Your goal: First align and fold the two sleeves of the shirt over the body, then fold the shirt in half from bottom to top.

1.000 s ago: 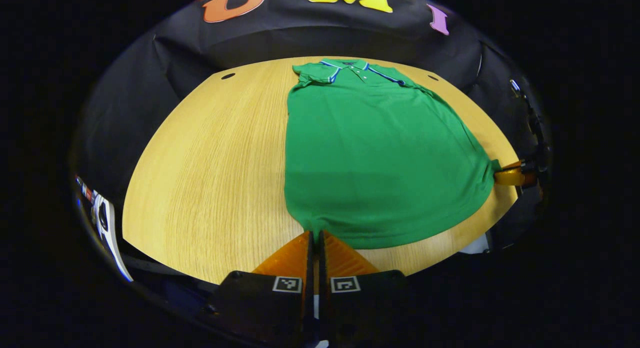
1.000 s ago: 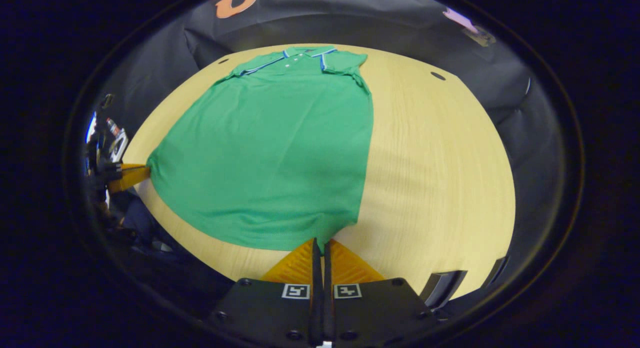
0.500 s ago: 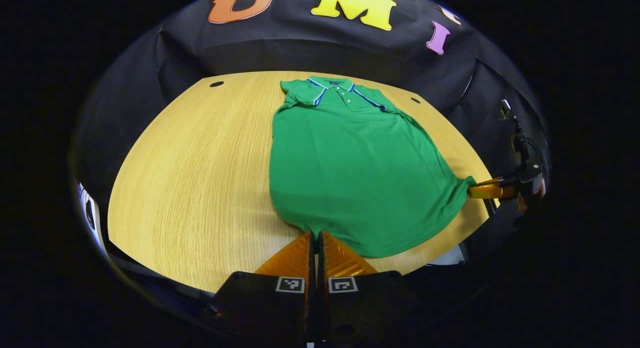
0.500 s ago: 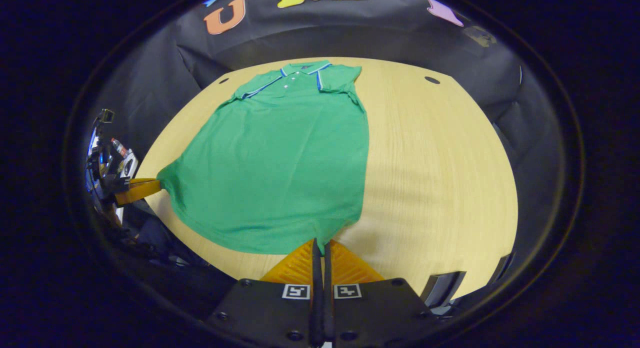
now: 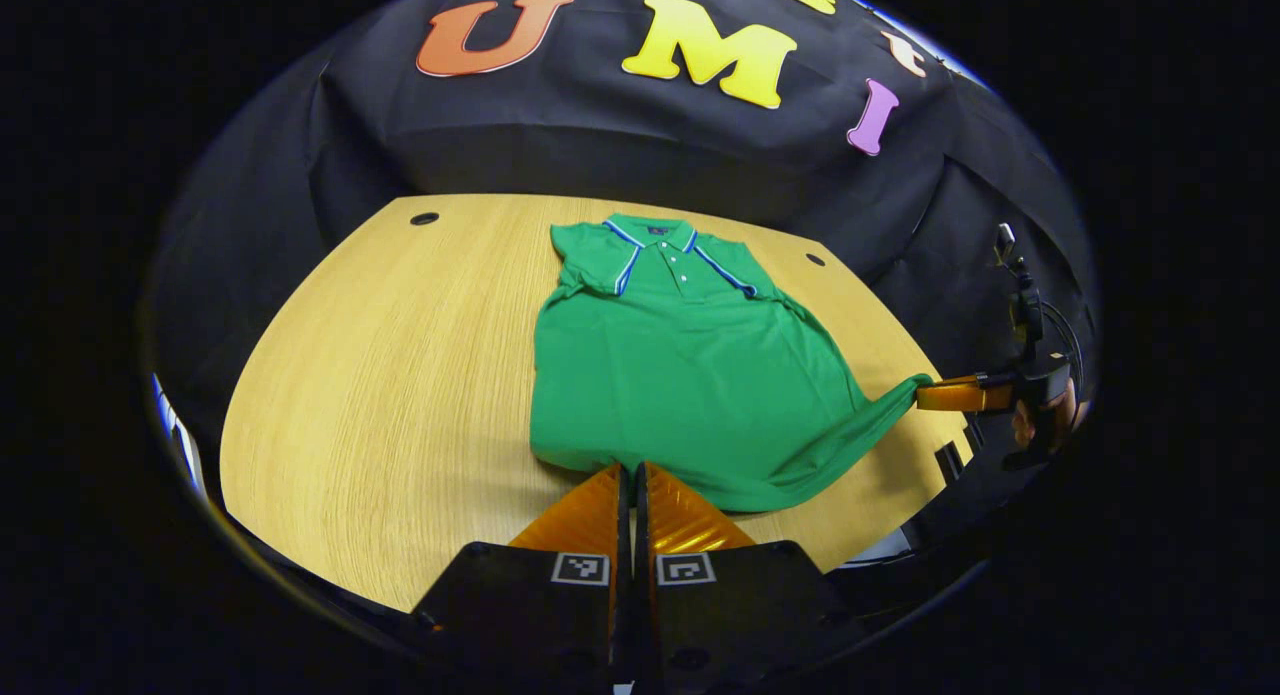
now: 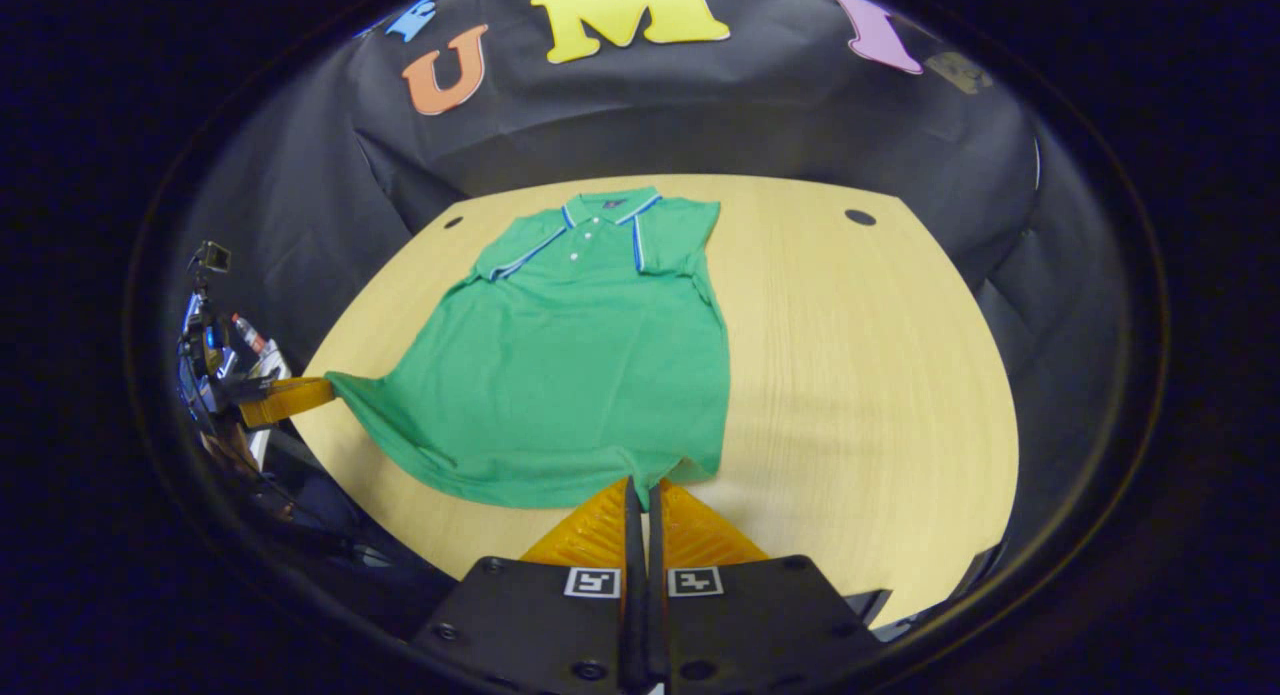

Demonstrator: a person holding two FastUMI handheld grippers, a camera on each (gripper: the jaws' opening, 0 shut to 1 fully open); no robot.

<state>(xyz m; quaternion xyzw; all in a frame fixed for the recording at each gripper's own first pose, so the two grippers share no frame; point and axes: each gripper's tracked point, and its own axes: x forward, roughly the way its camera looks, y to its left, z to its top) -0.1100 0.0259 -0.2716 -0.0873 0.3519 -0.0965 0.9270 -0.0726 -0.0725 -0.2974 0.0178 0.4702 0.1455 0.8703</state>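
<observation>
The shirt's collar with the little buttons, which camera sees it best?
The right gripper view. There the collar of the green polo shirt sits near the middle, with its buttons and striped edges plain to see. In the left gripper view the collar shows too, from a more slanted angle, with the buttons clear as well.

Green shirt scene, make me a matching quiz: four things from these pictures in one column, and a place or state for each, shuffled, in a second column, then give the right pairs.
Column one:
1. left gripper
2. collar
3. sleeves
4. wooden table

Column two:
A. at the shirt's far end, towards the booth wall
B. folded in over the body
C. shut on one bottom corner of the green shirt
D. lies under the shirt, with small dark holes near its far edge

Pairs: 1-C, 2-A, 3-B, 4-D. The right gripper pinches the other bottom corner likewise.
</observation>
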